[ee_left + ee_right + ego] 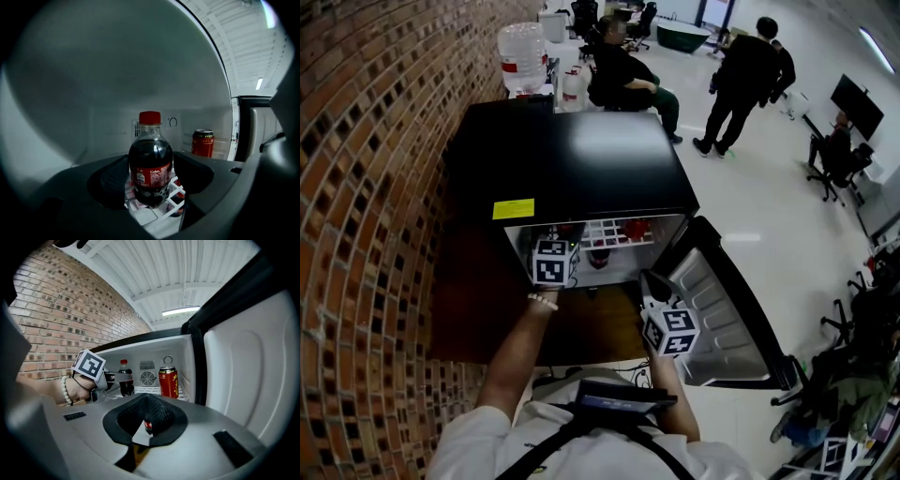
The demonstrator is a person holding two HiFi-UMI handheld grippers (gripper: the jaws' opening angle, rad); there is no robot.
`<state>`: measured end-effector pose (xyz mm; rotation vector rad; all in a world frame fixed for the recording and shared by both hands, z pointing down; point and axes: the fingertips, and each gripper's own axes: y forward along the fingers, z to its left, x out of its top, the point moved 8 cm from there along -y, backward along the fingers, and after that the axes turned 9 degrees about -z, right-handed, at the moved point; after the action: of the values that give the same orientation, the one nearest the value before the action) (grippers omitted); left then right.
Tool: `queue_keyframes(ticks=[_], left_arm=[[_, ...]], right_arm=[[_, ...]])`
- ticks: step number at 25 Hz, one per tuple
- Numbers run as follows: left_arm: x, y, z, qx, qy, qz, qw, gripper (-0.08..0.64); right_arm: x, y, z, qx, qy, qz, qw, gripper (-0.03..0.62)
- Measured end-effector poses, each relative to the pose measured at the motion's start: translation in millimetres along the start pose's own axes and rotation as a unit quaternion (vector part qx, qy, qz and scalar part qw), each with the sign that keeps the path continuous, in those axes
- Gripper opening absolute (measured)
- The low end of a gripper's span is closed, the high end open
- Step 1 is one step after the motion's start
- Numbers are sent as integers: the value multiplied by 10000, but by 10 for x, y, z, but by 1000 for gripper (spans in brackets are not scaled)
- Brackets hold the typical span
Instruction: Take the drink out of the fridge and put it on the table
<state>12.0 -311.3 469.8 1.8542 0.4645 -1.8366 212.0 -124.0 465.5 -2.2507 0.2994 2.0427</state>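
The bottle (150, 161) stands upright on the wire shelf inside the fridge (581, 159), dead ahead of the left gripper (150, 180) and already between its 2 jaws. They are closing but not yet pressing its sides. The bottle's long axis is vertical, square to the jaws. The right gripper (149, 404) hangs outside by the door, farther off, jaws pressed together on nothing.

Fridge (572, 159) is glossy black outside, white inside, with a yellow sticker (514, 208) on it. Cola bottle (150, 164) looks near-black with a red cap and red label, can (202, 143) is red. Brick wall (356, 187) is reddish-brown, marker cube (89, 364) on the left gripper (150, 185) is black-and-white squares
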Motion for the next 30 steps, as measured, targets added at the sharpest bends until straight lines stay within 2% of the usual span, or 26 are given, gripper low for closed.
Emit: queue_keyframes(ticks=[1,13,21,26,30], left_arm=[[-1,4,1,-10,24,21,10000,270],[57,-119,-61,23,-38,-39,10000,279],[97,-686,-228,45,-223,-186,9996,279],[-13,-1141,-314,6,-268,-205,9994,279],[-248,-1477,-269,99,-347,-65,9993,279]], right_arm=[[6,7,0,6,4,-2,10000,17],[60,-19,18,187,-36,12,9998,17],[95,5,98,495,-107,93,9987,17],[62,57,230,724,-136,104,9972,17],[-43,140,396,930,-89,179,9955,17]])
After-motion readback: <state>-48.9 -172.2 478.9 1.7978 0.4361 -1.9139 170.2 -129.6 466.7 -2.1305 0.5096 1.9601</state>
